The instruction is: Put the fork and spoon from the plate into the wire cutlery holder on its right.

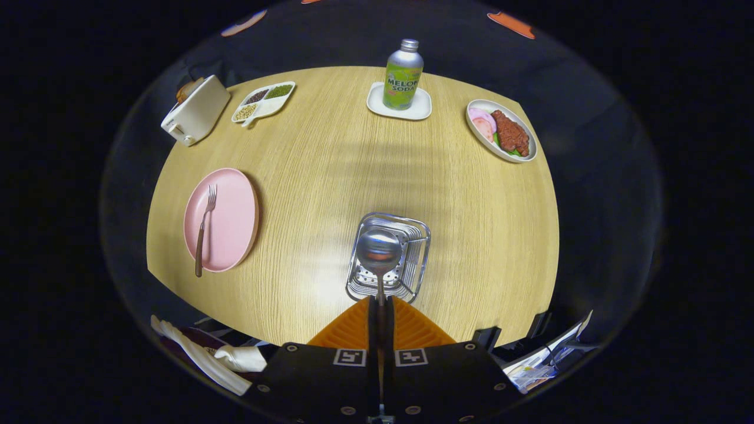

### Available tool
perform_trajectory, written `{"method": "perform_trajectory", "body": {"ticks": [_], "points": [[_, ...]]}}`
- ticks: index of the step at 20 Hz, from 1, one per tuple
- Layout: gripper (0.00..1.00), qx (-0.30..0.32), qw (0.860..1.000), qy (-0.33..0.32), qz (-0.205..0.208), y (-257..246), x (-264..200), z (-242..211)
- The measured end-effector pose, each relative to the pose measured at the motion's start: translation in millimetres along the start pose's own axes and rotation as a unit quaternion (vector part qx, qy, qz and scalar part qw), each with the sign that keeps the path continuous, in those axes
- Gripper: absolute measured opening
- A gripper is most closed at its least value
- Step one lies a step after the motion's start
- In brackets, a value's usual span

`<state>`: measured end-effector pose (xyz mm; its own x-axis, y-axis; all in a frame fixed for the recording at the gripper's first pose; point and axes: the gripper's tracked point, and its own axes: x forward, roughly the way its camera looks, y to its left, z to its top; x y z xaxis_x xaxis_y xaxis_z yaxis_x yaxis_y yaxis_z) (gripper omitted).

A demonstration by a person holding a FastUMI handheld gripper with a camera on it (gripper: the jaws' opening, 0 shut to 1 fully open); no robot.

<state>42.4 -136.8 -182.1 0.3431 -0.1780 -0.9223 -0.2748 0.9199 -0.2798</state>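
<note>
Above the wire cutlery holder (389, 256), our fingers (380, 309) pinch the stiff, slippery spoon (380, 252) by its handle; fork (204, 227) waits at ten o'clock.

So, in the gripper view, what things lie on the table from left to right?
Toaster → fork on pink plate → snack tray → holder → bottle → meat plate. Hand-held gripper shut on spoon.

Only readable text was "MELON SODA" on the green label of the bottle (403, 75), which stood on a white coaster (399, 106) at the far side of the bench (330, 171). Two square black-and-white marker tags (350, 357) sat on the tongs (380, 301) body, patterns only, no letters or numbers. Nothing else was legible.
</note>
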Motion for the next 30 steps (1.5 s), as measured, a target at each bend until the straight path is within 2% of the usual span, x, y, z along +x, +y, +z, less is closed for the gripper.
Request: {"method": "perform_trajectory", "body": {"ticks": [7,11,15,17,19,20,21,22,23,24,27,30], "points": [[0.04,-0.035,0.996,0.079,-0.01,-2,24,3],[0.04,-0.041,0.995,0.086,-0.009,2,31,10],[0.09,-0.042,0.996,0.082,-0.018,0,36,15],[0.14,-0.036,0.997,0.069,-0.022,-3,32,19],[0.3,-0.027,0.998,0.05,-0.029,-8,27,24],[0.45,-0.019,0.999,0.036,-0.029,-10,23,28],[0.55,-0.011,0.999,0.021,-0.029,-10,21,32],[0.7,-0.009,1.0,-0.001,-0.03,-9,17,39],[0.8,-0.013,0.999,-0.025,-0.042,-15,14,44],[1.0,-0.015,0.997,-0.049,-0.053,-17,6,49],[1.0,0.005,0.992,-0.117,-0.043,-1,-18,67],[1.0,0.024,0.98,-0.194,-0.028,22,-41,81]]}}
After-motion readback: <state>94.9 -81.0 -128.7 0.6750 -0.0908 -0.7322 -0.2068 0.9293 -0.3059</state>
